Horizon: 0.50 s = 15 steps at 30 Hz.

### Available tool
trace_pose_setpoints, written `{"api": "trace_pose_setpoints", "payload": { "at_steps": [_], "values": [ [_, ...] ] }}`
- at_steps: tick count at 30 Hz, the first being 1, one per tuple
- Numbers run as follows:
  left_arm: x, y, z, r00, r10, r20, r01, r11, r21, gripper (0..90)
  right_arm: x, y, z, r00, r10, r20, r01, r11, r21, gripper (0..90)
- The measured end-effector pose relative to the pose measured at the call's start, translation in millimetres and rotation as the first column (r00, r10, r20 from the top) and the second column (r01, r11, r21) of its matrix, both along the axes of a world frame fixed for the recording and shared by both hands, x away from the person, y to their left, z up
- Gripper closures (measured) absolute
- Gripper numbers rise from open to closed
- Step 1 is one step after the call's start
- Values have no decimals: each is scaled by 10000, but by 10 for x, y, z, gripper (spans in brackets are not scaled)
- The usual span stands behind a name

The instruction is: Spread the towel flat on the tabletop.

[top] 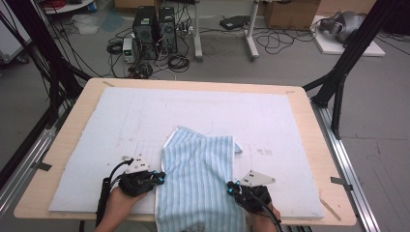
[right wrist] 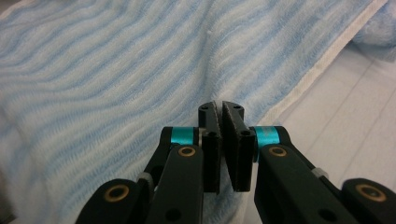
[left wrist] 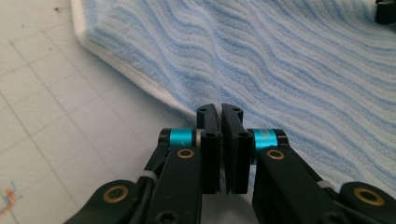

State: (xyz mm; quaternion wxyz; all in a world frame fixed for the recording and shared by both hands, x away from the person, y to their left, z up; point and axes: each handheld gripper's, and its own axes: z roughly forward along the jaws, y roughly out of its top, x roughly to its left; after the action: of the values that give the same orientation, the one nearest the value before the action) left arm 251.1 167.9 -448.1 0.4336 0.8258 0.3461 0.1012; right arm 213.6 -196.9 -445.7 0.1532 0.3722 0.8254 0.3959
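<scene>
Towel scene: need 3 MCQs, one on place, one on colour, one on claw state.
1. Where does the towel lie?
A. On the near middle of the white mat, hanging past the table's front edge
B. At the far left corner
C. On the floor

2. What colour is the towel?
A. Red checks
B. Light blue and white stripes
C. Plain green

3. How do the jaws of the two claws stand?
A. Both wide open
B. Left open, right closed
C. Both closed

Key:
1 A: the high view shows it between the two hands on the white mat, its near end past the table edge.
2 B: the stripes and a white hem are plain in both gripper views.
3 C: the left claw and the right claw each show jaws pressed together at a towel edge; a pinch of cloth cannot be told.
</scene>
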Motion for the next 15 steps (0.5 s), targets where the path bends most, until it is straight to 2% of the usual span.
{"api": "trace_pose_setpoints", "payload": {
  "at_steps": [2,3,5,6,8,9,11,12,15],
  "values": [
    [-45,8,-11,9995,-314,67,315,9995,-70,857,-68,-14,4,10000,69,32,-69,9999,-96,854],
    [-58,17,-20,9994,-345,79,346,9994,-91,854,-94,-22,8,9999,102,92,-101,9999,-88,841],
    [-44,38,-15,9997,-239,98,243,9989,-391,814,-112,-33,39,9994,-30,344,28,10000,65,775],
    [-17,51,3,9998,9,192,1,9984,-558,730,-101,-34,56,9990,-116,423,108,9998,186,723],
    [62,64,47,9963,819,253,-782,9891,-1249,491,-40,-24,114,9962,-468,731,443,9984,358,644],
    [121,67,74,9939,1042,376,-979,9852,-1408,429,3,-7,144,9949,-628,789,594,9972,452,592],
    [222,56,99,9908,1187,650,-1091,9847,-1360,432,107,38,187,9917,-732,1055,678,9963,537,575],
    [258,47,109,9905,1229,621,-1138,9846,-1325,439,178,77,195,9903,-765,1158,717,9964,452,568],
    [367,-5,131,9862,1382,913,-1242,9816,-1449,462,348,173,158,9917,-836,979,822,9965,179,567]
  ]
}}
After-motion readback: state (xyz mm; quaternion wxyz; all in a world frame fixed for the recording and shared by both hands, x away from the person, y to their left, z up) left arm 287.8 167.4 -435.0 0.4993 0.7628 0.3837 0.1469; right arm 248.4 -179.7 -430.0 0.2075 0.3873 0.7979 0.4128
